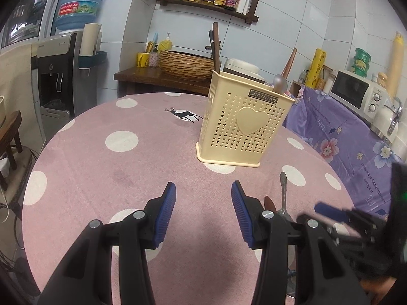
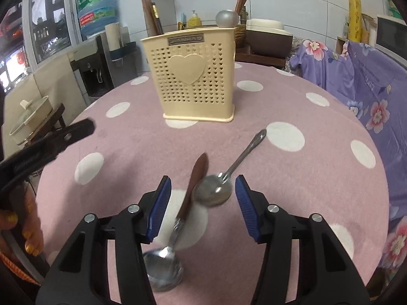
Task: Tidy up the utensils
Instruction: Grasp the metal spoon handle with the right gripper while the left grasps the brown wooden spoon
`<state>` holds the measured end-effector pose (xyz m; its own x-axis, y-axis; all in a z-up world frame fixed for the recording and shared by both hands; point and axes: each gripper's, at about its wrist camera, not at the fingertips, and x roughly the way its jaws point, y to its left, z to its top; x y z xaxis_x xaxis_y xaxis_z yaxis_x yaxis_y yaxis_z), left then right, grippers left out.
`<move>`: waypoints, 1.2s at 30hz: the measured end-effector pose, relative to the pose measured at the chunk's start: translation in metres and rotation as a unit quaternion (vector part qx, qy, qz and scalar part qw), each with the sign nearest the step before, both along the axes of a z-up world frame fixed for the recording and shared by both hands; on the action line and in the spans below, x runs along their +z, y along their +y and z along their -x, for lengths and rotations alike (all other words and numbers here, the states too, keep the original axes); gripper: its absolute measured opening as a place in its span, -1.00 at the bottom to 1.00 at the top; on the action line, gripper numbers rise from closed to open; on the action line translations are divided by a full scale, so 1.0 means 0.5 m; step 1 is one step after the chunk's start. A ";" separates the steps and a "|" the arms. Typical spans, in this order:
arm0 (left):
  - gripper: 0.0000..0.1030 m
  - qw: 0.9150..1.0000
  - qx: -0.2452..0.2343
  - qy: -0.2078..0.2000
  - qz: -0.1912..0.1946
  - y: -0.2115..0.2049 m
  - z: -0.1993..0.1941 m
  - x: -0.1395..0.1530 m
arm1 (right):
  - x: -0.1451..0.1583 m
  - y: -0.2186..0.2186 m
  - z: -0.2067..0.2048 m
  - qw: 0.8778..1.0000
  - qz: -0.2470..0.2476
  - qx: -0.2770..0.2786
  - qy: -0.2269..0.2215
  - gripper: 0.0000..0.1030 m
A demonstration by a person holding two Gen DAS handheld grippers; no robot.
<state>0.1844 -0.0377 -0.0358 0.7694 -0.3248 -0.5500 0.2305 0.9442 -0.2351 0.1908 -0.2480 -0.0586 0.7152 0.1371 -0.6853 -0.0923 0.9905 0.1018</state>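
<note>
A cream perforated utensil holder with a heart stands on the pink dotted table; it also shows in the right wrist view. It holds a spoon and wooden-handled utensils. Two spoons lie on the table between my right gripper's fingers: an all-metal spoon and a wooden-handled spoon. My right gripper is open just above them. My left gripper is open and empty over bare cloth. The metal spoon's handle shows beside the left gripper.
A purple flowered cloth covers the counter at right, with a microwave. A water dispenser stands at left. A wooden sideboard with a woven basket is behind the table. The left gripper's arm shows at left.
</note>
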 end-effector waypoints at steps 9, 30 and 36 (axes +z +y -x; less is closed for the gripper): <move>-0.11 1.000 -0.010 -0.002 -0.001 -0.005 0.008 0.002 | -0.034 -0.077 -0.223 0.998 0.030 -0.016 0.060 -0.45; -0.11 0.999 -0.034 0.007 -0.002 -0.036 0.003 0.001 | -0.066 -0.169 -0.168 0.983 0.049 0.012 0.175 -0.58; -0.11 0.999 -0.041 0.007 -0.001 -0.047 0.003 0.001 | -0.064 -0.178 -0.021 0.981 -0.020 0.037 0.190 -0.57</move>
